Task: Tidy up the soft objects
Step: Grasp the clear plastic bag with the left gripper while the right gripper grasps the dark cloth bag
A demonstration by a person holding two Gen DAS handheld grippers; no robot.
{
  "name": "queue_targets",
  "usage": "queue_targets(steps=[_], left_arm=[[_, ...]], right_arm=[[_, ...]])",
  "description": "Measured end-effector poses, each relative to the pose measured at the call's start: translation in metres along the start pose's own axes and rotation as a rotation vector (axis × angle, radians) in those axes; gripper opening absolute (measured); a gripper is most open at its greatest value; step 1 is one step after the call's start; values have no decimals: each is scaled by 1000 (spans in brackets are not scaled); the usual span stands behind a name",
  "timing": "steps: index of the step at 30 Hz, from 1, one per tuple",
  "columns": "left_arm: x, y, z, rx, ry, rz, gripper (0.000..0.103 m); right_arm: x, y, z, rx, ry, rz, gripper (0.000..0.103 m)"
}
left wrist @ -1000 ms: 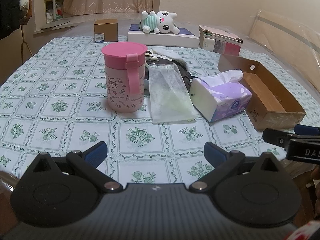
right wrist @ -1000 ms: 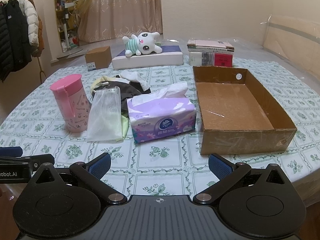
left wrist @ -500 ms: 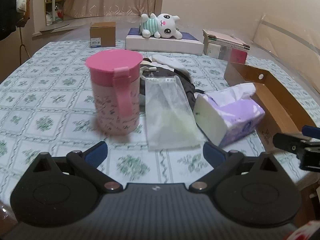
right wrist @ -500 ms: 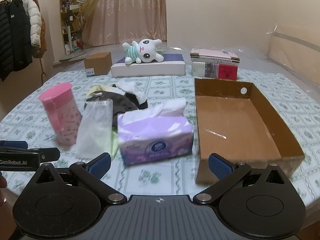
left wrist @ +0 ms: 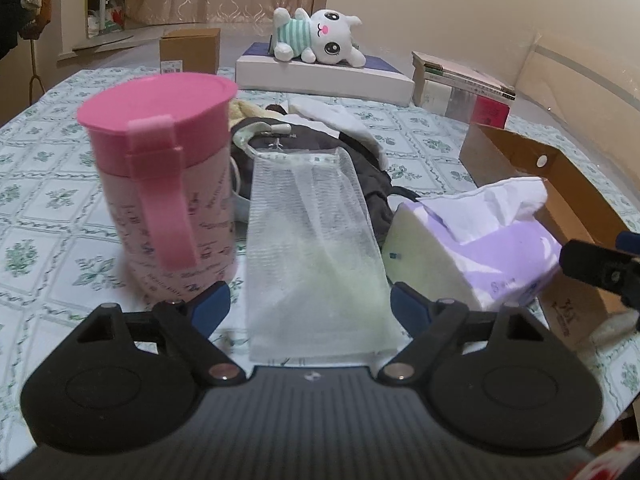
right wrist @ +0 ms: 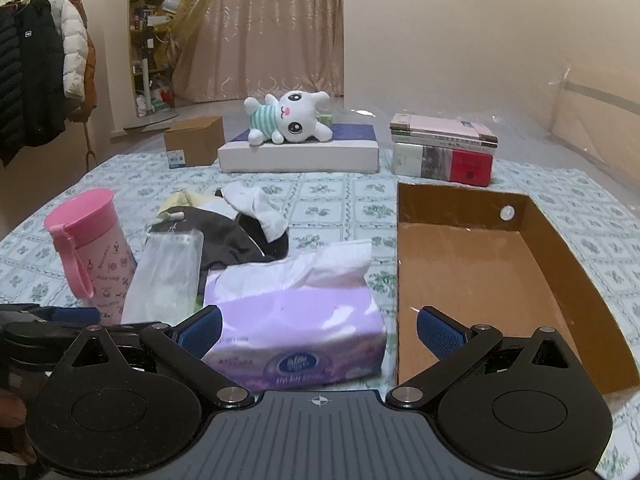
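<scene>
My left gripper (left wrist: 310, 304) hovers low over the near end of a white mesh bag (left wrist: 316, 252) that lies flat on the tablecloth. Its jaws are closing, the bag's end lies between them, and the pads do not press on it. My right gripper (right wrist: 318, 328) is open, with a purple tissue pack (right wrist: 296, 320) between its fingers and a gap at the right pad. Behind the bag sit dark clothes (left wrist: 320, 148) and a white sock (right wrist: 256, 208). A white plush toy (right wrist: 288, 120) lies on a flat white box at the back.
A pink lidded cup (left wrist: 160, 184) stands just left of the mesh bag, close to my left finger. An open cardboard box (right wrist: 540, 256) lies right of the tissue pack. Stacked books (right wrist: 444, 152) and a small brown carton (right wrist: 194, 146) sit at the table's far side.
Both grippers have moved forward and down toward the table. The left jaws have narrowed, with the mesh bag's end now between them. The tissue pack now sits between the right fingers.
</scene>
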State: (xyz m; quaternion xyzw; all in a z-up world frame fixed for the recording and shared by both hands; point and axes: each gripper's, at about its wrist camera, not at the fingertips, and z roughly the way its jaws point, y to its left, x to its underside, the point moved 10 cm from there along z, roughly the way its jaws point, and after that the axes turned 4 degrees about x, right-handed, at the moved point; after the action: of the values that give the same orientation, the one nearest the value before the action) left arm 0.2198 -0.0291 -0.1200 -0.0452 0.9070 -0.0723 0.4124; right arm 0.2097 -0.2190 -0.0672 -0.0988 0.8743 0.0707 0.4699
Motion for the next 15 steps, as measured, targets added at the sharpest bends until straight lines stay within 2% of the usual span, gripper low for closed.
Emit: queue_targets(steps=[6,8,9,14,15], left_arm=[[-5,4,16,-14,-1,-5,66],[-6,5,20,-13,6,0,50],[-6,5,22,-14,10,3,46],[-4,4,24,7,23,18,9],[-3,4,23,12,24,21,6]], right_arm=[[-3,1,14,-18,4,-14,103],[-5,3,16,-24,2,-18,103],[-6,4,17,-27,0,-21,103],[-10,11,20,-45,-3,-35,103],[-10,13,20,-49,-4,-40,103]])
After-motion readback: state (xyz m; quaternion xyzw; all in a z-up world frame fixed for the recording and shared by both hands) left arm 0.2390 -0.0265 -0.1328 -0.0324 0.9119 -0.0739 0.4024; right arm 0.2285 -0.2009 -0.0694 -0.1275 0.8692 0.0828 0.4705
